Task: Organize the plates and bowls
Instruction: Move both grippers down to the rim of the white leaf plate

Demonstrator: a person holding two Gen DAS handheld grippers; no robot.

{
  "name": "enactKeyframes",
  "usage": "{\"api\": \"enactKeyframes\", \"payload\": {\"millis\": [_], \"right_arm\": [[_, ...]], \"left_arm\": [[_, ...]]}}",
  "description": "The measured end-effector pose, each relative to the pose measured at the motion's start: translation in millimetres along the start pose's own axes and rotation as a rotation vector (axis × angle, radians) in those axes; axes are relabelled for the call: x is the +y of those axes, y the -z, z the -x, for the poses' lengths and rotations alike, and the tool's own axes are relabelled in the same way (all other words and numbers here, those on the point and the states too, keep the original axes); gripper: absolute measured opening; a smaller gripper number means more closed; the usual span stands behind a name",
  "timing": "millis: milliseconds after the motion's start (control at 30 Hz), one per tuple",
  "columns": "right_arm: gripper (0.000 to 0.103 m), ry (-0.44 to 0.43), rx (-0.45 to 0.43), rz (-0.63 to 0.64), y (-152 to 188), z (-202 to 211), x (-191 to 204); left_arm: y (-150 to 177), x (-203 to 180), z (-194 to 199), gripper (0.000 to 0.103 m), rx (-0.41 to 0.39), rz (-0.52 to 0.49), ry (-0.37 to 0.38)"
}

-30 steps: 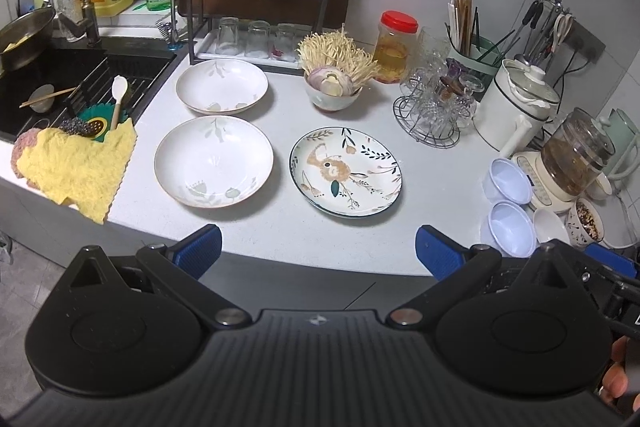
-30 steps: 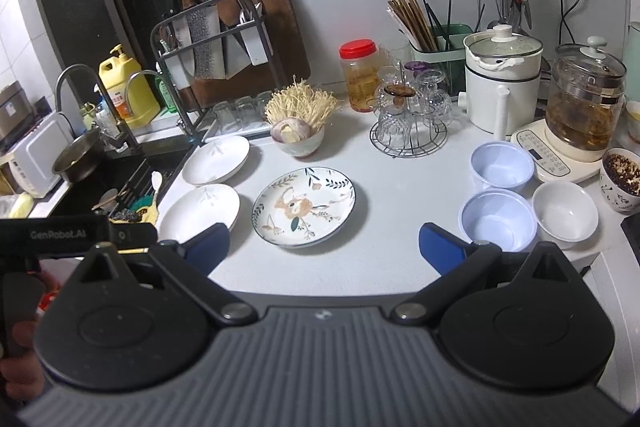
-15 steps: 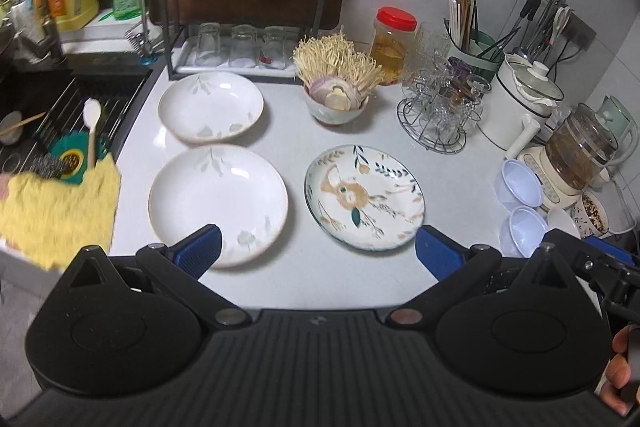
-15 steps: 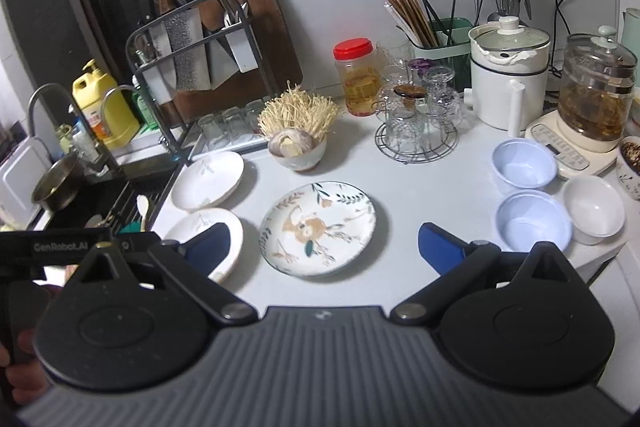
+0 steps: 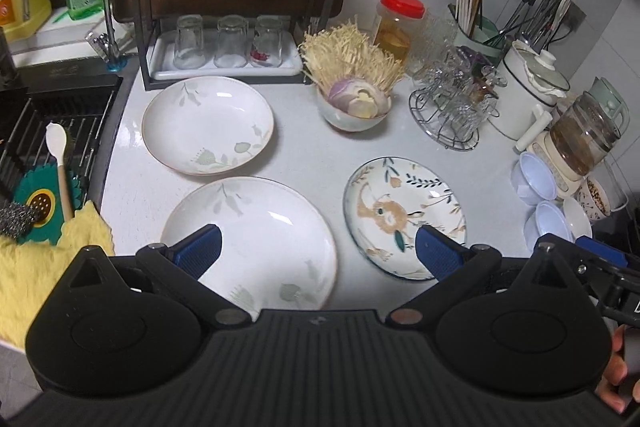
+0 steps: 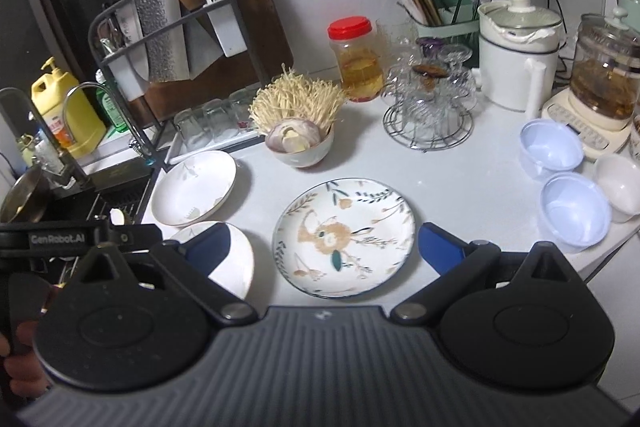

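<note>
Two white deep plates with pale leaf prints lie on the white counter: a near one and a far one. A flat plate with a deer pattern lies to their right. Two pale blue bowls and a small white bowl sit at the right edge. My left gripper is open over the near white plate. My right gripper is open above the deer plate's near rim. Both are empty.
A bowl of enoki mushrooms and onion, a red-lidded jar, a wire rack of glasses, a white pot and a glass kettle stand behind. A dish rack is at the back; the sink is left.
Both grippers have moved forward over the counter, closer to the plates. The left one has come over the near white plate. Both stay open.
</note>
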State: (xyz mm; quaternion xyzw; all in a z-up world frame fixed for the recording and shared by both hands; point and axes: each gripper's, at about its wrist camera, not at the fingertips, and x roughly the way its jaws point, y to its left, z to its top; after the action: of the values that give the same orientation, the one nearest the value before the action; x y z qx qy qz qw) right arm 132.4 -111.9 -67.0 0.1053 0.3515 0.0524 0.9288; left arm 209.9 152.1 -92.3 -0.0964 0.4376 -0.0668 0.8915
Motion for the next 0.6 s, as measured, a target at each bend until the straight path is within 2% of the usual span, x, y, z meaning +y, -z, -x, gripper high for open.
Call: {"api": "enactKeyframes", "payload": {"millis": [267, 400, 467, 533, 600], "right_arm": [[0.09, 0.004, 0.081, -0.058, 11.0, -45.9, 34.9], [0.077, -0.007, 0.154, -0.083, 22.3, -73.1, 49.6], [0.075, -0.02, 0.184, -0.087, 28.4, -85.8, 55.9], [0.067, -0.028, 0.218, -0.086, 33.8, -98.1, 61.0], [0.061, -0.041, 0.254, -0.096, 37.8, -109.9, 65.1]], "left_arm": [[-13.4, 57.9, -40.8, 0.103, 0.087, -0.04, 0.031], [-14.0, 87.0, -59.5, 0.103, 0.116, -0.028, 0.044], [-13.7, 100.6, -69.8, 0.103, 0.135, -0.008, 0.051], [-13.2, 111.9, -79.1, 0.103, 0.15, 0.011, 0.065], [-12.5, 120.4, -89.3, 0.098, 0.165, 0.016, 0.066]]}}
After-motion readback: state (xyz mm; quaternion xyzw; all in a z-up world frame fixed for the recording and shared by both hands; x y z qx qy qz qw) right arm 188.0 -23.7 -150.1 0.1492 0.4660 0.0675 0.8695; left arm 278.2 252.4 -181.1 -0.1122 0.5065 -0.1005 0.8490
